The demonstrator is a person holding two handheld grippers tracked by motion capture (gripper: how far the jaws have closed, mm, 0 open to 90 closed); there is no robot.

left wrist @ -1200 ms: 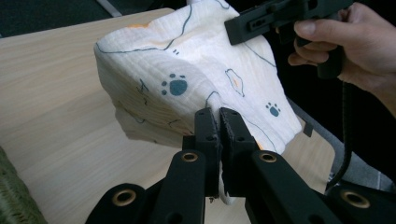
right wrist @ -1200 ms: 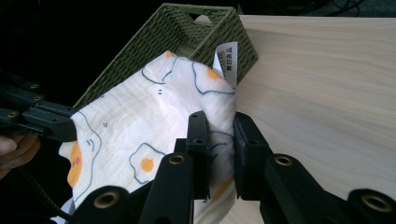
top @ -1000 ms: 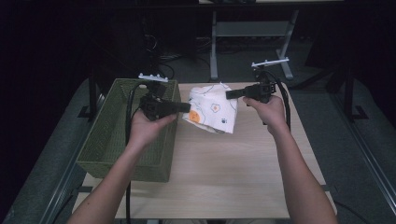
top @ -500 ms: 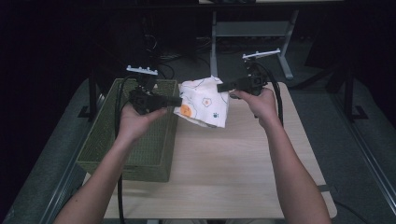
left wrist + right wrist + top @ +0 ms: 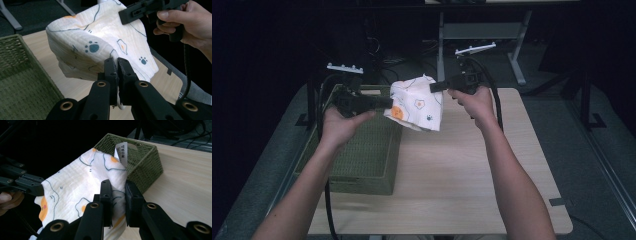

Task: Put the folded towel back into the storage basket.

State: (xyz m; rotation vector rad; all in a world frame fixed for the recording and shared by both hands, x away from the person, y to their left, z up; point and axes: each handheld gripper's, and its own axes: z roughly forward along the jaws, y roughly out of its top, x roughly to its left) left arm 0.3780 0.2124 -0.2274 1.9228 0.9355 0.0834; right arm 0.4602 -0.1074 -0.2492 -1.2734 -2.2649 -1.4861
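Cloth (image 5: 417, 104) up in air, strung between both grippers, clear of desk (image 5: 452, 175). Left gripper (image 5: 388, 102) clamped on one edge, jaws pinched together on fabric; right gripper (image 5: 433, 87) clamped on opposite edge near care tag (image 5: 121, 152). Cloth's long run goes gripper to gripper, rest sagging below. Basket (image 5: 362, 150) sits under and just behind left gripper, so left hand nearer; likely drop goes that way, right side must travel across.

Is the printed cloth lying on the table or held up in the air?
Held up. The cloth hangs between the left claw and right claw, both shut on it, above the table.
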